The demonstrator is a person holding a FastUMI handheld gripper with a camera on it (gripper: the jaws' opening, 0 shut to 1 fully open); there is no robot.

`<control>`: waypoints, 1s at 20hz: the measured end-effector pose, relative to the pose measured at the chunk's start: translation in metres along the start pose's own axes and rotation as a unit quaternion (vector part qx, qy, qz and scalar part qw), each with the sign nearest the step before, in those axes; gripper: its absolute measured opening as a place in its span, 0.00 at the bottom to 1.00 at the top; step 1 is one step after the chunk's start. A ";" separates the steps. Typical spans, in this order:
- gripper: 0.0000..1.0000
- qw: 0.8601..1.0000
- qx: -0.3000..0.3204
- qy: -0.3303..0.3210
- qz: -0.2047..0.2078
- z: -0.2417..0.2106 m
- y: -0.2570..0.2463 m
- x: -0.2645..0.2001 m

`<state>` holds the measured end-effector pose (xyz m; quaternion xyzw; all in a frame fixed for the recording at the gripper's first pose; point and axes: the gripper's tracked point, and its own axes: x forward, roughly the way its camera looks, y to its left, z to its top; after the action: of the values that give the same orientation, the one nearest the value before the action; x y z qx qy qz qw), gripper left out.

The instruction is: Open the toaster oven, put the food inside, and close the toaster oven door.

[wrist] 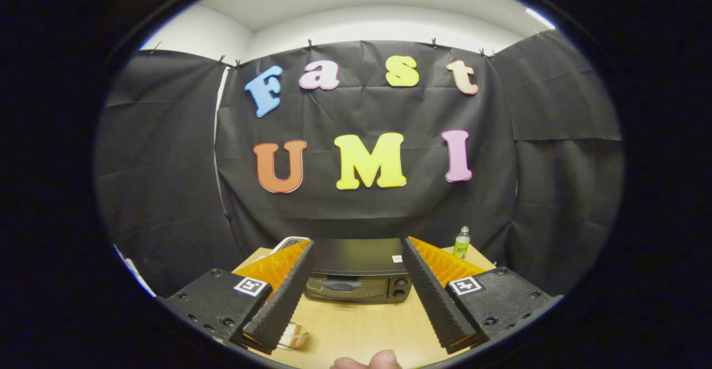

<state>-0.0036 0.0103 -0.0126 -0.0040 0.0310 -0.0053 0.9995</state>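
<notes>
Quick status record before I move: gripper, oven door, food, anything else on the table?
gripper: open, fingers spread wide, holding nothing
toaster oven: beyond the fingers, at the table's far side, seen between them
oven door: closed, handle untouched
food: in a small clear container on the table, beside the left finger
bottle: upright, right of the oven, near the back wall
hand: fingertips at the table's near edge

Fisheye cam riding on gripper [356,280], facing fwd along its two fingers, raised above wooden table [361,324], tilted slightly down. Fingers wide apart at bottom of view, nothing between. Toaster oven [356,271] dead ahead beyond fingertips, door side toward cam, mid-range. Booth wall behind it, farther off. Single view, no overlap w/ another.
</notes>
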 end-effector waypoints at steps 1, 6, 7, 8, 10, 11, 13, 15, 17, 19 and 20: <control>1.00 1.000 -0.001 0.004 -0.001 -0.002 -0.001 0.002; 1.00 0.999 0.007 0.031 -0.004 -0.021 -0.002 0.020; 1.00 0.999 0.011 0.043 -0.004 -0.028 -0.002 0.029; 1.00 0.998 0.017 0.055 -0.006 -0.037 -0.004 0.038; 1.00 0.996 0.024 0.080 -0.004 -0.055 -0.003 0.060; 1.00 0.995 0.027 0.095 -0.002 -0.066 -0.003 0.072; 1.00 0.993 0.029 0.118 0.002 -0.086 -0.003 0.098; 1.00 0.989 0.023 0.143 0.005 -0.109 -0.002 0.124; 1.00 0.986 0.028 0.166 0.005 -0.130 -0.001 0.152; 1.00 0.982 0.028 0.186 0.005 -0.153 0.007 0.176; 1.00 0.980 0.020 0.197 0.005 -0.164 0.010 0.189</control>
<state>0.1754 0.0172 -0.1885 0.0173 0.2270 -0.0018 0.9737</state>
